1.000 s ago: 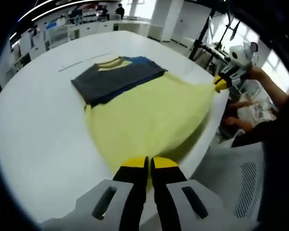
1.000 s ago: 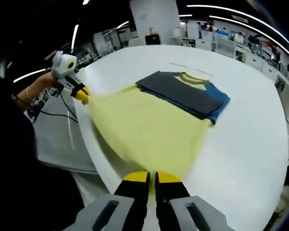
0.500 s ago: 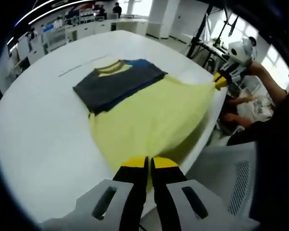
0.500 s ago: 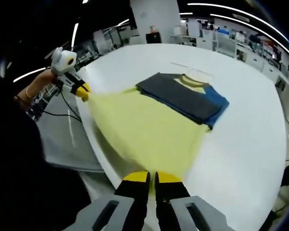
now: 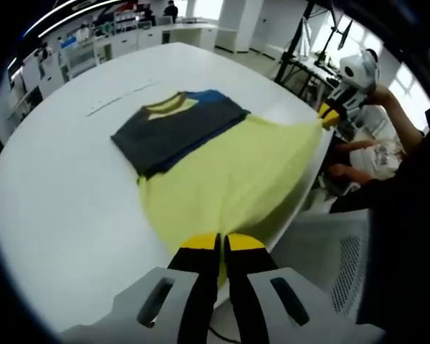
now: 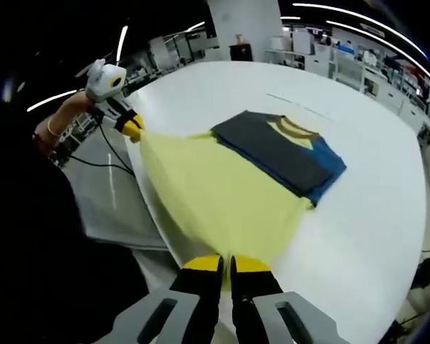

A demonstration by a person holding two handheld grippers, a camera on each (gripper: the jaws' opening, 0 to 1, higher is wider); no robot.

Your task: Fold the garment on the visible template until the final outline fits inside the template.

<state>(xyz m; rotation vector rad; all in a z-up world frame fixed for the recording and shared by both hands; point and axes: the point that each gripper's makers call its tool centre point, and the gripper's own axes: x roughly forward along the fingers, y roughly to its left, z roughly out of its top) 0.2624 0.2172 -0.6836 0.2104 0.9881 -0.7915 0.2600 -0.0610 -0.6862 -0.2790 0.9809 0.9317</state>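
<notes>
1. On the white counter [image 5: 50, 208], the shirt [image 5: 222, 179] is lying, hem lifted off the near edge.
2. Left gripper [image 5: 219, 245] and right gripper [image 6: 226, 266] are each clenching a hem corner.
3. Probably next: folding the hem toward the collar.

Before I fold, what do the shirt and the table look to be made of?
Shirt: soft knit cloth, likely cotton, matte yellow with a dark grey and blue top; it stretches and sags between the left gripper and the right gripper, both pinching its hem. Table: smooth white top, probably laminate, faintly glossy.
</notes>
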